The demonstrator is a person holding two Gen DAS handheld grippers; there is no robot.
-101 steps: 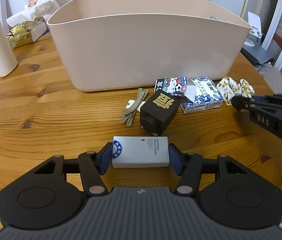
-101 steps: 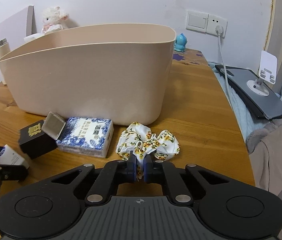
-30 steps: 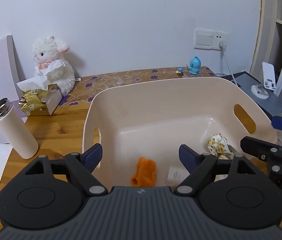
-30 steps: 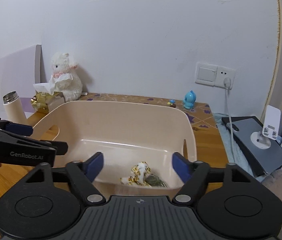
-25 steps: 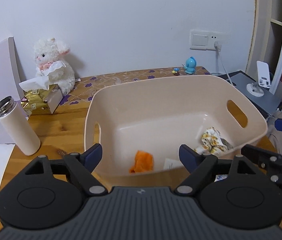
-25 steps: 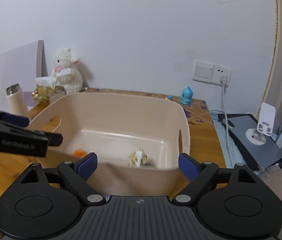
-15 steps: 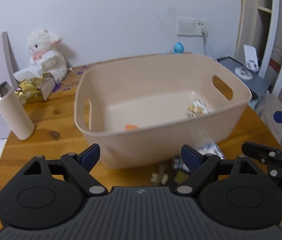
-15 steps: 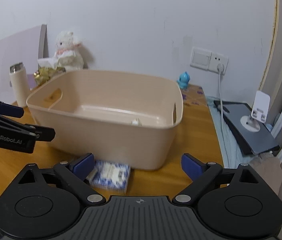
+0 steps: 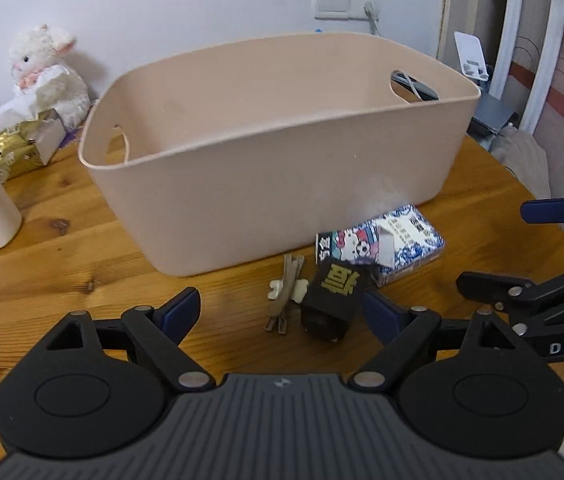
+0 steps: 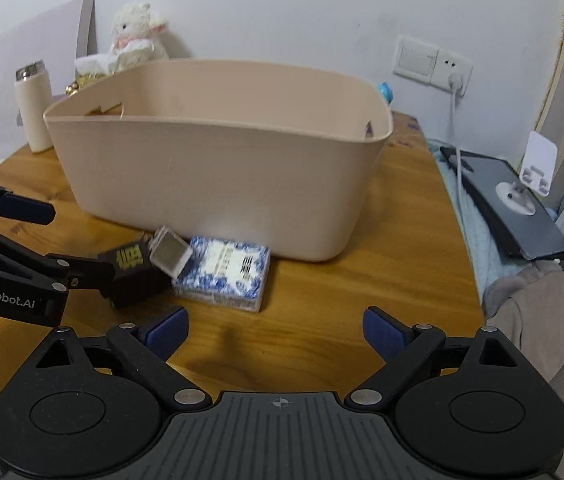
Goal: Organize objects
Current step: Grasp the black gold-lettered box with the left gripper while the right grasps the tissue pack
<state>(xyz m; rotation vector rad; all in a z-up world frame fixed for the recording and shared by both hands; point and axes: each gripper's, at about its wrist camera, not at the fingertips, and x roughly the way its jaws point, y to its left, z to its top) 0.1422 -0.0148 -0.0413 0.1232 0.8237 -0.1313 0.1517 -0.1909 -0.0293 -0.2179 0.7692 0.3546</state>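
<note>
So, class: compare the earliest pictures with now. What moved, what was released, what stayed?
The white box and floral scrunchie were carried into the bin and released. Both tools, left and right, are back low and open. Black box, tissue pack and hair clips stayed.

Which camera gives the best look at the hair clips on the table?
The left wrist view. The hair clips lie in full view on the table, between the bin and the open left tool. In the right wrist view the black box hides them almost entirely.
</note>
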